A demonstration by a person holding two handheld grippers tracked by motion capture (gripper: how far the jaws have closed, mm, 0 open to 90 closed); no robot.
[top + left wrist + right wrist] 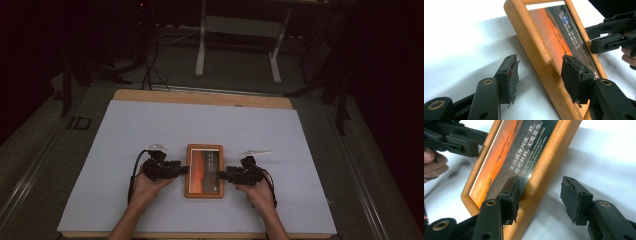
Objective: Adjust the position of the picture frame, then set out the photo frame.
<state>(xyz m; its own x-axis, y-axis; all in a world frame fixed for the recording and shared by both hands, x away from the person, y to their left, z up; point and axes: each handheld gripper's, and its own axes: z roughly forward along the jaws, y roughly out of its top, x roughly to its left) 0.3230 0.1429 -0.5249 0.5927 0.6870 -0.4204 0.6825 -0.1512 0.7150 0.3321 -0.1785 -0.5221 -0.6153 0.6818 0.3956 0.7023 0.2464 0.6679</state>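
Left claw, right claw: both spread wide, straddling opposite long edges of picture frame, centre of worktop; apparently poised for two-sided lift.

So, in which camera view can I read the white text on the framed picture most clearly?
The right gripper view: the white text is large and sharp there. In the left gripper view the text is slanted and blurred. In the high view the framed picture appears whole, its text unreadable.
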